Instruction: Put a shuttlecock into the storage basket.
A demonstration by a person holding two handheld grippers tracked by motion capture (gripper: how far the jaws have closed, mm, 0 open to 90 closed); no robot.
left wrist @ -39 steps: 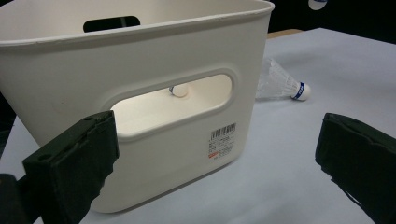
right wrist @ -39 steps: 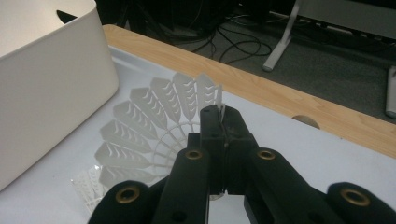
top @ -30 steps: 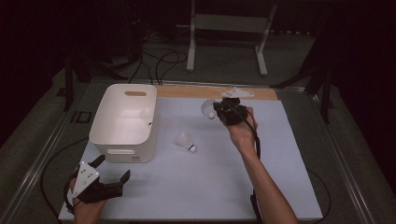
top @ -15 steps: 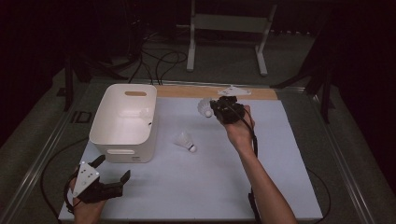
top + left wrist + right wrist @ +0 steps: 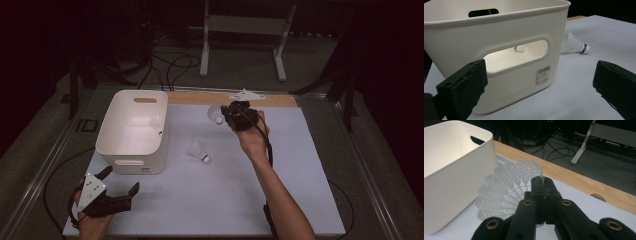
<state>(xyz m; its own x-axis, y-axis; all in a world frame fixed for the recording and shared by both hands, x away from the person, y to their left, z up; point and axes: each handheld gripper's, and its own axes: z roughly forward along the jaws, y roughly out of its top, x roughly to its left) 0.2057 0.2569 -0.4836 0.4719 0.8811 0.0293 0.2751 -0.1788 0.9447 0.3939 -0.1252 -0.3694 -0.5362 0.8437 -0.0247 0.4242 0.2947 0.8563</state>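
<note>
A white plastic bin point(image 5: 131, 131) stands at the table's left. My right gripper point(image 5: 227, 116) hangs above the far middle of the table, to the right of the bin, shut on the skirt rim of a white shuttlecock point(image 5: 215, 113). In the right gripper view the jaws point(image 5: 541, 182) pinch that feathered skirt point(image 5: 506, 187) beside the bin wall point(image 5: 454, 170). A second shuttlecock point(image 5: 200, 151) lies on the sheet next to the bin. My left gripper point(image 5: 120, 180) rests open at the near left corner, facing the bin's handle hole point(image 5: 516, 53); a shuttlecock cork point(image 5: 519, 49) shows through it.
A white sheet point(image 5: 260, 190) covers the table, with a wooden strip point(image 5: 200, 98) along its far edge. Metal rails point(image 5: 370, 190) border both sides. Beyond the table, cables and a metal stand point(image 5: 242, 25) are on the floor. The lying shuttlecock point(image 5: 575, 45) is right of the bin.
My right gripper has drifted slightly left toward the bin with the shuttlecock still in its jaws. The left gripper and the lying shuttlecock have stayed put.
</note>
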